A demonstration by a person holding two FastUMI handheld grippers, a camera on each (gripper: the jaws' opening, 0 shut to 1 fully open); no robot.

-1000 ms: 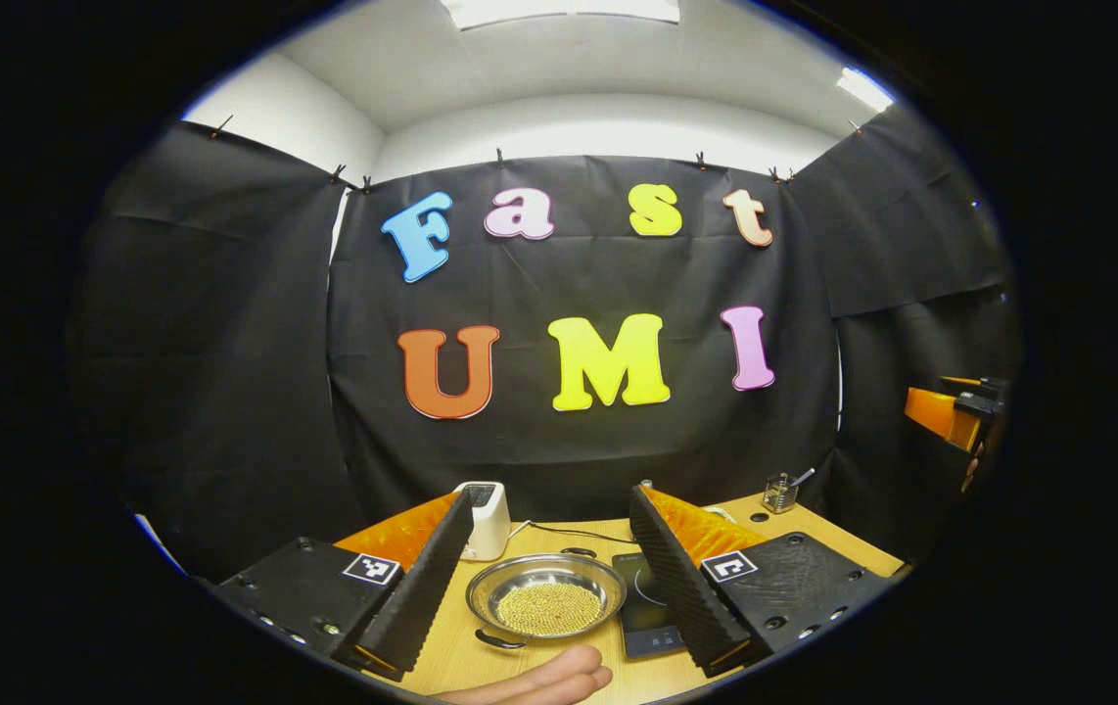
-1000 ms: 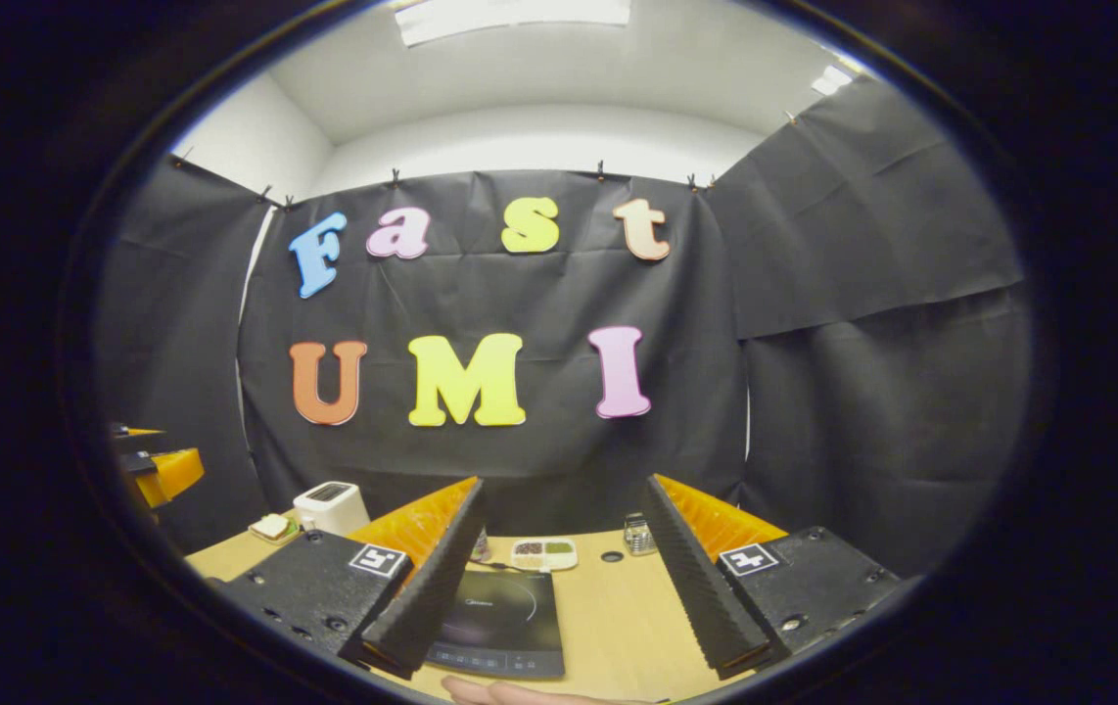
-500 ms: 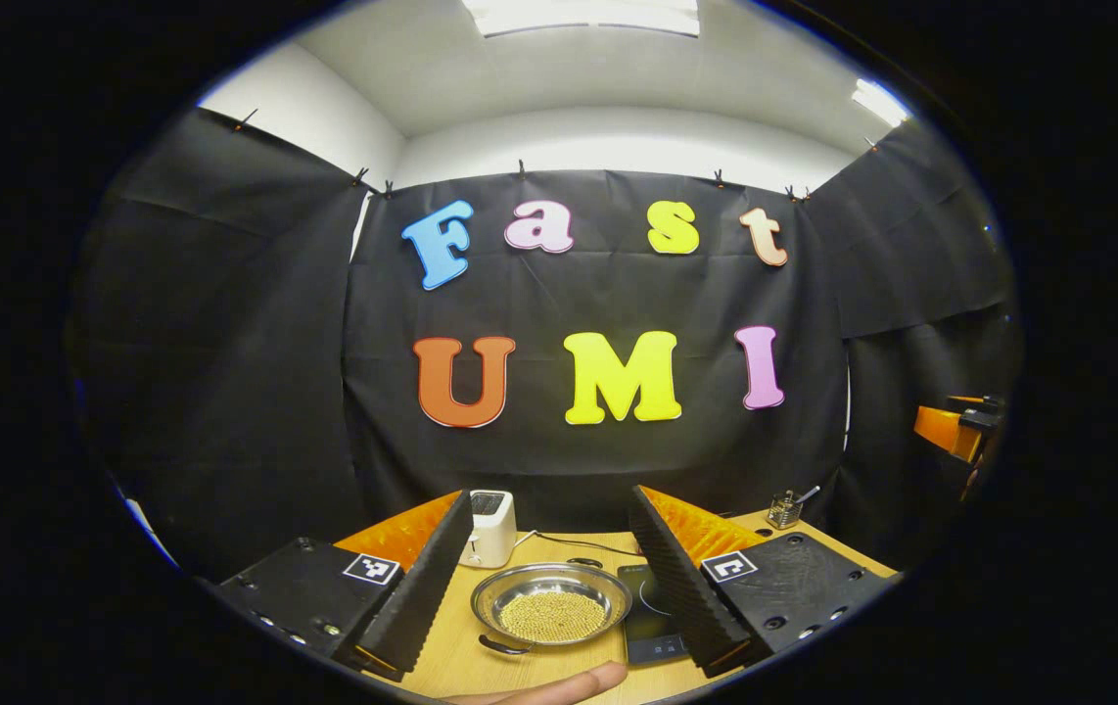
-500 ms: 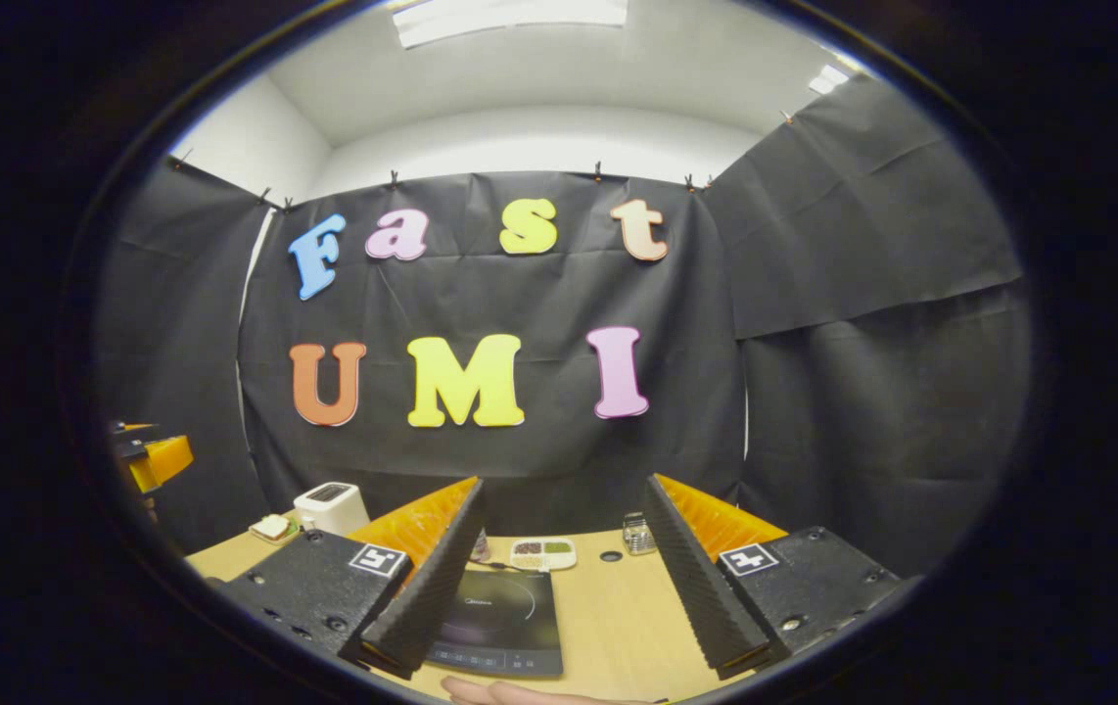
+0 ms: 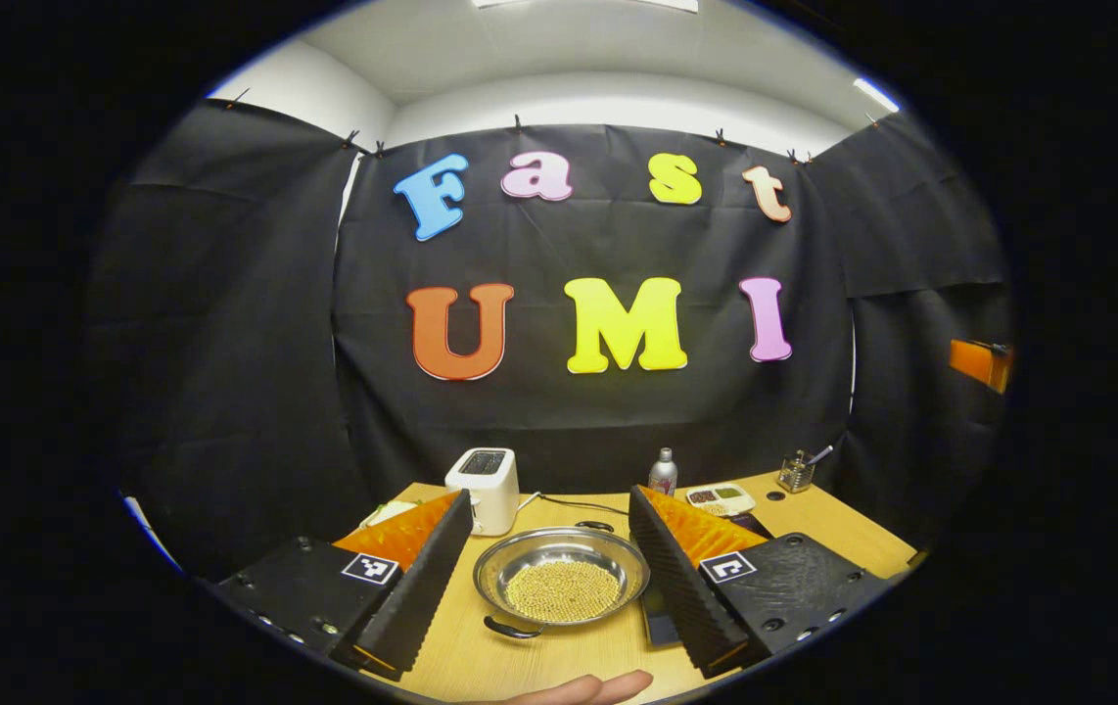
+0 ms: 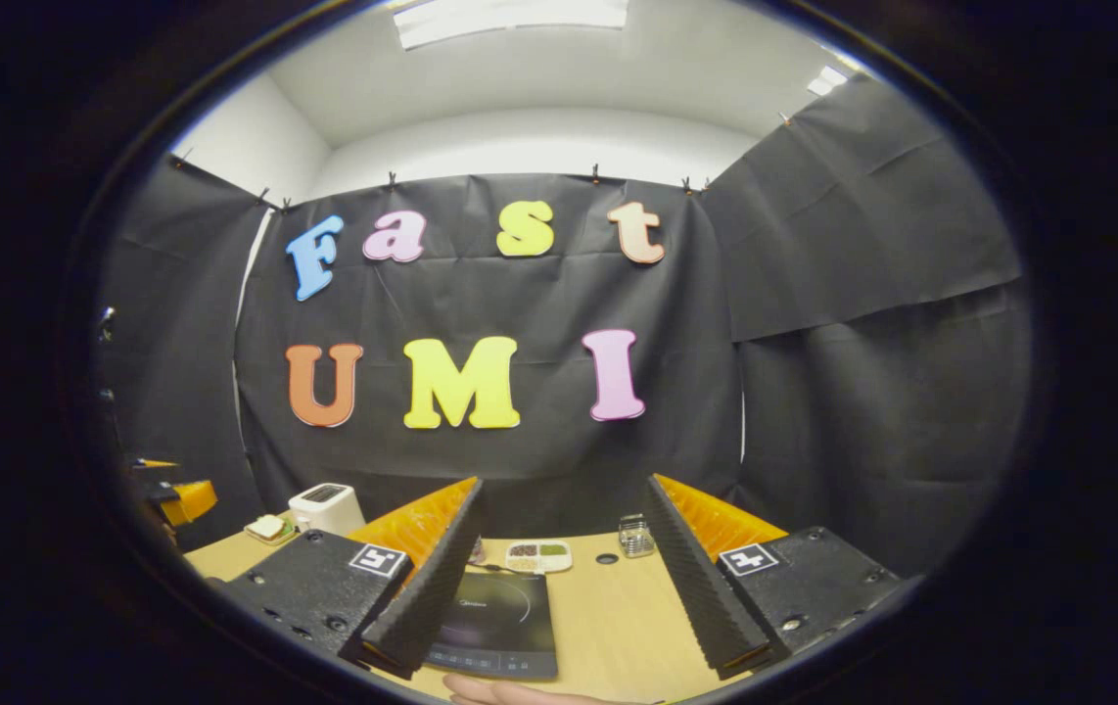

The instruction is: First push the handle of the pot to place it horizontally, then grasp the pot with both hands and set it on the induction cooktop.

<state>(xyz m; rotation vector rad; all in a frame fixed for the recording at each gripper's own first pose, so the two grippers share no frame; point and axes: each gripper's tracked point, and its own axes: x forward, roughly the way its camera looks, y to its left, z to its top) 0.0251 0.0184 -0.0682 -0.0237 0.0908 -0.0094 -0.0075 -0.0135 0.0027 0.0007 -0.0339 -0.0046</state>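
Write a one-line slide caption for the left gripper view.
Open left tool framing a steel pot of yellow grains on the wooden table.

Bare wooden tabletop (image 5: 481, 661) lies open before the shallow steel pot (image 5: 561, 586); a white toaster (image 5: 484, 489) stands close behind it.

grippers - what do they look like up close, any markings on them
Both look alike. The left gripper and right gripper each have two long fingers with ribbed, sawtooth inner faces and orange ridged backs, mounted on black textured blocks with screw holes. Each block carries a small square black-and-white tag.
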